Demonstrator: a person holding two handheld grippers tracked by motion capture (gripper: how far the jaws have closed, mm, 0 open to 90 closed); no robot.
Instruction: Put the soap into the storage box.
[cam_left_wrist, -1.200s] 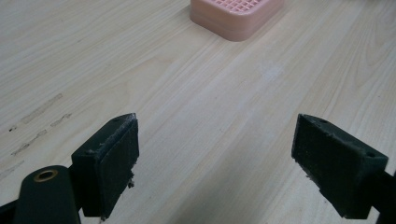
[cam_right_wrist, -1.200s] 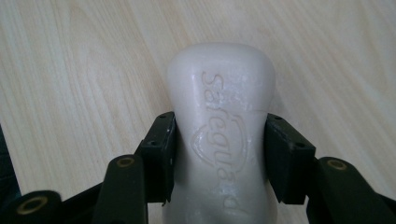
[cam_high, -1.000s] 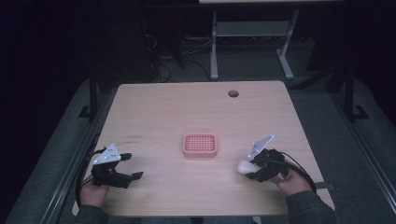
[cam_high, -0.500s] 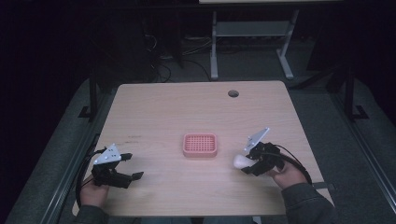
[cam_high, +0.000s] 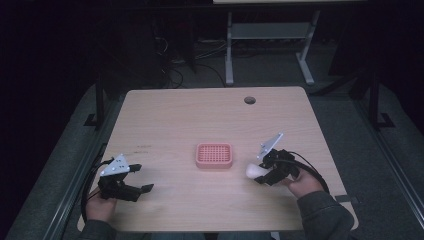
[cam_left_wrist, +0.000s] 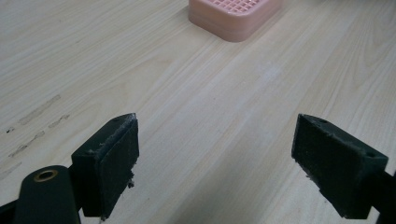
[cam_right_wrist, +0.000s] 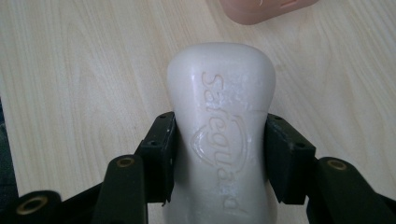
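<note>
A white bar of soap (cam_right_wrist: 221, 126) with raised lettering is clamped between the jaws of my right gripper (cam_right_wrist: 218, 156), which is shut on it. In the high view that right gripper (cam_high: 263, 172) holds the soap (cam_high: 253, 171) just above the table, a short way right of the pink soap dish (cam_high: 214, 155). The dish has a grid top and sits at the table's middle; its corner shows ahead in the right gripper view (cam_right_wrist: 266, 8). My left gripper (cam_high: 137, 179) rests open at the front left, nothing between its fingers (cam_left_wrist: 112, 163), with the dish (cam_left_wrist: 233, 16) farther ahead.
The wooden table (cam_high: 165, 120) has a round cable hole (cam_high: 250, 100) near its back edge. Behind the table, on the dark floor, are a grey metal frame (cam_high: 265, 35) and cables.
My right gripper has carried the soap a little leftward and upward, toward the pink dish. The left gripper has stayed where it was.
</note>
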